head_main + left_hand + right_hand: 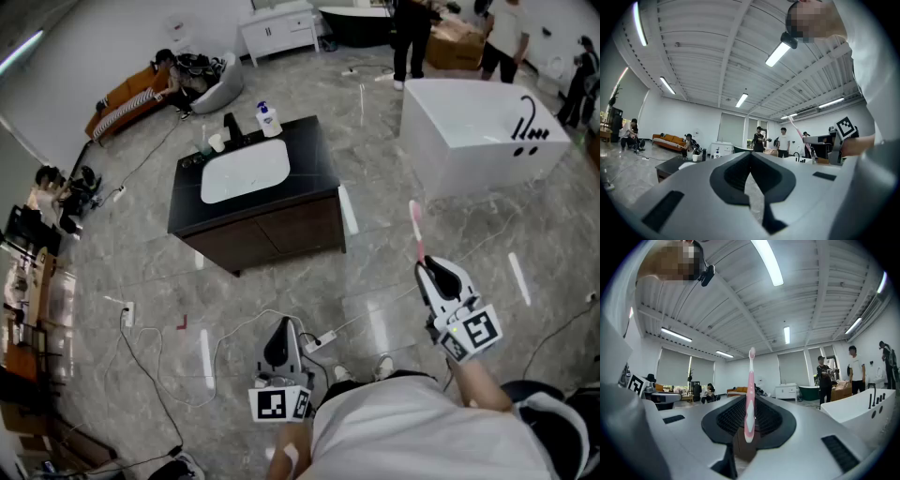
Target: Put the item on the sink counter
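Note:
A pink toothbrush (415, 230) (750, 394) stands upright in my right gripper (427, 267) (749, 425), which is shut on its handle, bristle end up. The right gripper hangs over the floor, to the right of and nearer than the dark sink counter (319, 159) with its white basin (246, 171). My left gripper (281, 330) (750, 180) is low near my body, its jaws together with nothing between them. The left gripper view also catches the toothbrush (796, 127) and the counter (670, 164) in the distance.
On the counter stand a black faucet (231, 127), a soap bottle (268, 119) and a white cup (217, 142). A white bathtub (478, 136) sits to the right. Cables and a power strip (319, 340) lie on the floor. People stand at the back.

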Demonstrator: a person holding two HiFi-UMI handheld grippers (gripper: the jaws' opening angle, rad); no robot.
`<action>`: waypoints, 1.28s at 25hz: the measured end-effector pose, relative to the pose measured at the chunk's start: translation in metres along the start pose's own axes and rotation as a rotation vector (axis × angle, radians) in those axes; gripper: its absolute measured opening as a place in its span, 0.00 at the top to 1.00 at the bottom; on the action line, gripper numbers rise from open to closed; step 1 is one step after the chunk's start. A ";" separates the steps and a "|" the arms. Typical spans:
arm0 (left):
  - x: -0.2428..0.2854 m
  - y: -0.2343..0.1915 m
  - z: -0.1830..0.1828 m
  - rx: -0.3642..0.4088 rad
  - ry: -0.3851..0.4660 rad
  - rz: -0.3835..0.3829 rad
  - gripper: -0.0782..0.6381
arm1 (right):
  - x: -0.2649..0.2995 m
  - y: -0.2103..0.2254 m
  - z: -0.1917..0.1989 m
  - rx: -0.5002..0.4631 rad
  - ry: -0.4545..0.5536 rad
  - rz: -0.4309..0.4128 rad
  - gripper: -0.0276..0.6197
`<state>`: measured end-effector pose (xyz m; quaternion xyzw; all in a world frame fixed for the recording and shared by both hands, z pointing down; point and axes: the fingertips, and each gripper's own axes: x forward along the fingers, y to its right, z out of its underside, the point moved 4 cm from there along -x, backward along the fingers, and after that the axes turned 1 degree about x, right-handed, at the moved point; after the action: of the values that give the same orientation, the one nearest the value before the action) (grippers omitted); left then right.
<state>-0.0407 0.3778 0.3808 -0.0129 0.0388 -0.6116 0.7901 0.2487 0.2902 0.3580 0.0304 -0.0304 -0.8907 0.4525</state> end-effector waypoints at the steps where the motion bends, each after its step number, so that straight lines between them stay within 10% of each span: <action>1: 0.000 0.000 0.001 0.000 0.000 -0.001 0.89 | 0.000 0.000 0.001 0.000 0.000 -0.002 0.84; 32: -0.014 -0.034 0.012 -0.047 0.001 0.038 0.88 | 0.011 -0.037 0.004 0.012 -0.020 0.017 0.84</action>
<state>-0.0758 0.3821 0.3954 -0.0302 0.0537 -0.5955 0.8010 0.2119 0.3034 0.3588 0.0239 -0.0402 -0.8869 0.4596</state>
